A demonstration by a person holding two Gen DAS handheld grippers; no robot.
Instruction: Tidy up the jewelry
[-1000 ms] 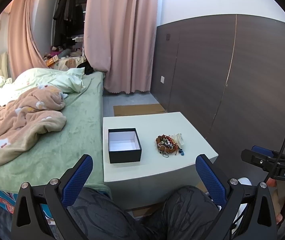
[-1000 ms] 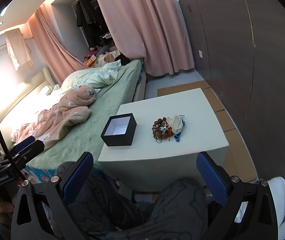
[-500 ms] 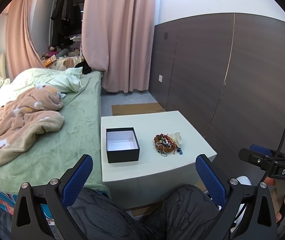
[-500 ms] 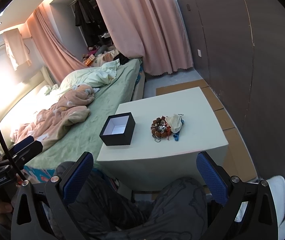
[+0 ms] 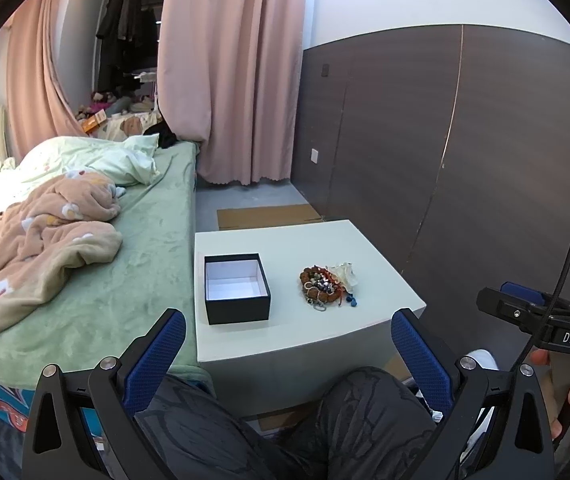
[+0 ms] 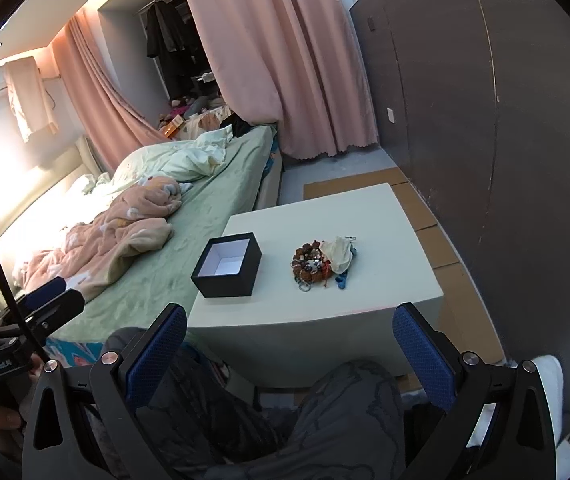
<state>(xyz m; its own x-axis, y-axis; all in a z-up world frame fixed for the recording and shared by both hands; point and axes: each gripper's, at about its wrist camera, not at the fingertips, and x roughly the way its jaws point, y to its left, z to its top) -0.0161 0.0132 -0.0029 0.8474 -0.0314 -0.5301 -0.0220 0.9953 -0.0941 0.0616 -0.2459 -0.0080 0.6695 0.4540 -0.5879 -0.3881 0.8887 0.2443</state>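
A pile of beaded jewelry [image 5: 322, 286] with a small cream pouch [image 5: 345, 273] lies on the white table [image 5: 309, 340]. An open black box with a white inside [image 5: 236, 288] stands to its left. The same pile [image 6: 313, 266] and box [image 6: 227, 265] show in the right wrist view. My left gripper [image 5: 289, 344] is open and empty, held back over my knees short of the table's front edge. My right gripper [image 6: 289, 346] is open and empty too, also short of the table.
A bed with a green sheet and a peach blanket [image 5: 41, 236] runs along the table's left side. A dark panelled wall [image 5: 465, 168] is on the right. Pink curtains [image 5: 229, 80] hang behind. Flat cardboard [image 5: 269, 214] lies on the floor past the table.
Both views have shifted slightly; the table, box and jewelry sit a little lower and nearer in the left wrist view. Both grippers stay open and empty.
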